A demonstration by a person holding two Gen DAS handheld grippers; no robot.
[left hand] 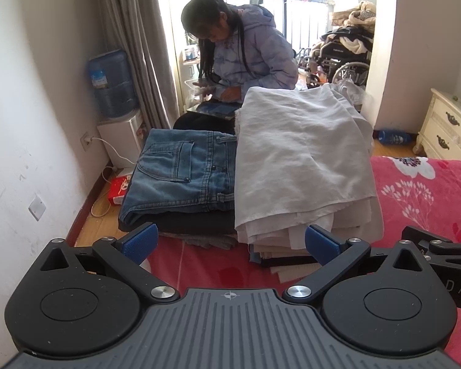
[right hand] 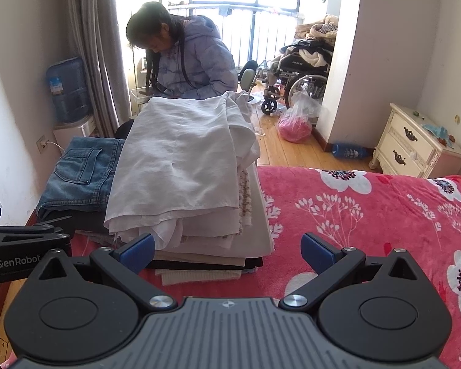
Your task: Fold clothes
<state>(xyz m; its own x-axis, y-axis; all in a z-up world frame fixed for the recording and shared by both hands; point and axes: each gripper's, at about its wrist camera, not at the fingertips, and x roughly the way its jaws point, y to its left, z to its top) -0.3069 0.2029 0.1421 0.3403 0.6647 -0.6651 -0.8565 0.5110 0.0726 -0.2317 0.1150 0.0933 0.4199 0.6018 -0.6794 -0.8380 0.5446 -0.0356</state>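
Note:
A folded white garment tops a stack of pale folded clothes on the red floral bedspread. Left of it lie folded blue jeans on dark folded clothes. My left gripper is open, its blue pads wide apart just short of the two stacks, holding nothing. My right gripper is open too, its left pad near the pale stack's front edge. Part of the right gripper shows at the far right of the left wrist view.
A person in a lilac padded jacket sits beyond the stacks, looking down. A water dispenser stands by the left wall, a wheelchair piled with clothes at the back, a cream nightstand at right. A pink bag lies on the wooden floor.

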